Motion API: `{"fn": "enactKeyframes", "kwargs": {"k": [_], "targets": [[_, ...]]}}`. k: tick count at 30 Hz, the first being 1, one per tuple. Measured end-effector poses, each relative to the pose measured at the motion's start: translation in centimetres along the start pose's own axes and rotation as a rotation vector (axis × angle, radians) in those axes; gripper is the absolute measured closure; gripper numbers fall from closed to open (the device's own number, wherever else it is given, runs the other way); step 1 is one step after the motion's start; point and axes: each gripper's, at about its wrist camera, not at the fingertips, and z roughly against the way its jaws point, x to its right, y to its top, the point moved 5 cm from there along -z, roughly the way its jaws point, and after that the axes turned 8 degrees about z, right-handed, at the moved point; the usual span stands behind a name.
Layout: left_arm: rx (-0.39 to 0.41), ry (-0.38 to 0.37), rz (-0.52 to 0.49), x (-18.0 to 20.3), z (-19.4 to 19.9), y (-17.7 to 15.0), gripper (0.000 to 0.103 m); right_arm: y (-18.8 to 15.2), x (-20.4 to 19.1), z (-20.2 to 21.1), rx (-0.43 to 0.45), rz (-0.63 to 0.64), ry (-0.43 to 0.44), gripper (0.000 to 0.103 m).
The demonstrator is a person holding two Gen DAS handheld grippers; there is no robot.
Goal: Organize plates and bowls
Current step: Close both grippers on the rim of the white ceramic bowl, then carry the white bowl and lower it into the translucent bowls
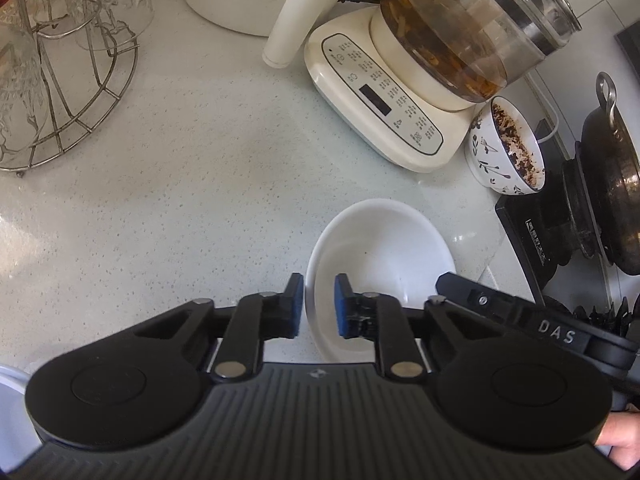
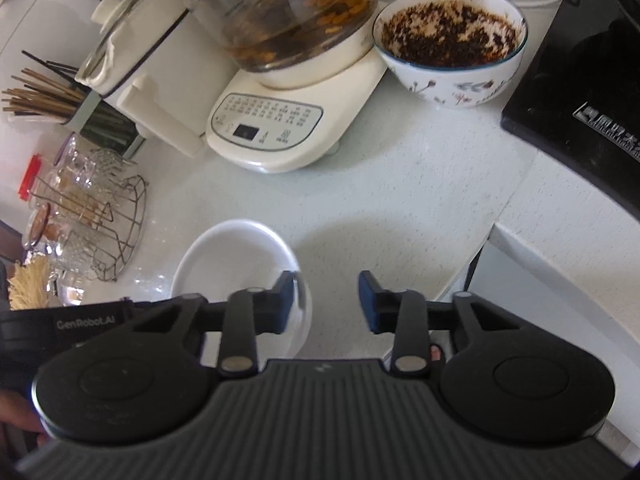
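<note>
A white bowl [image 1: 384, 248] sits on the pale speckled counter, right of centre in the left wrist view. My left gripper [image 1: 319, 306] straddles its near left rim, one blue pad outside and one inside, with a gap left; I cannot tell whether it grips. In the right wrist view the same bowl [image 2: 232, 260] lies at lower left. My right gripper [image 2: 326, 300] is open and empty, its left pad just over the bowl's right rim. A patterned bowl [image 2: 450, 46] with dark dried residue stands behind, next to the kettle base; it also shows in the left wrist view [image 1: 506, 146].
A cream electric kettle base with glass pot [image 1: 400, 92] stands at the back. A wire rack of glasses [image 1: 60, 60] is at left. A black induction hob [image 2: 580, 112] with a dark pan [image 1: 612, 184] is at right. Chopsticks holder [image 2: 52, 100] sits far left.
</note>
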Motion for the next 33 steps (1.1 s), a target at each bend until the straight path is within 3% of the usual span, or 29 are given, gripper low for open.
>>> {"fn": "enactKeyframes", "kwargs": {"k": [9, 20, 33], "targets": [[0.017, -0.007, -0.019, 0.1, 0.6, -0.6, 0.096, -0.9, -1.0, -0.2, -0.024, 0.021, 0.025, 0.092], [0.054, -0.031, -0.029, 0.0, 3.2, -1.2, 0.096, -1.3, -2.5, 1.5, -0.005, 0.06, 0.02, 0.092], [0.136, -0.078, -0.023, -0.1, 9.2, -2.0, 0.096, -0.7, -5.1, 5.3, 0.05, 0.115, 0.08, 0.092]]}}
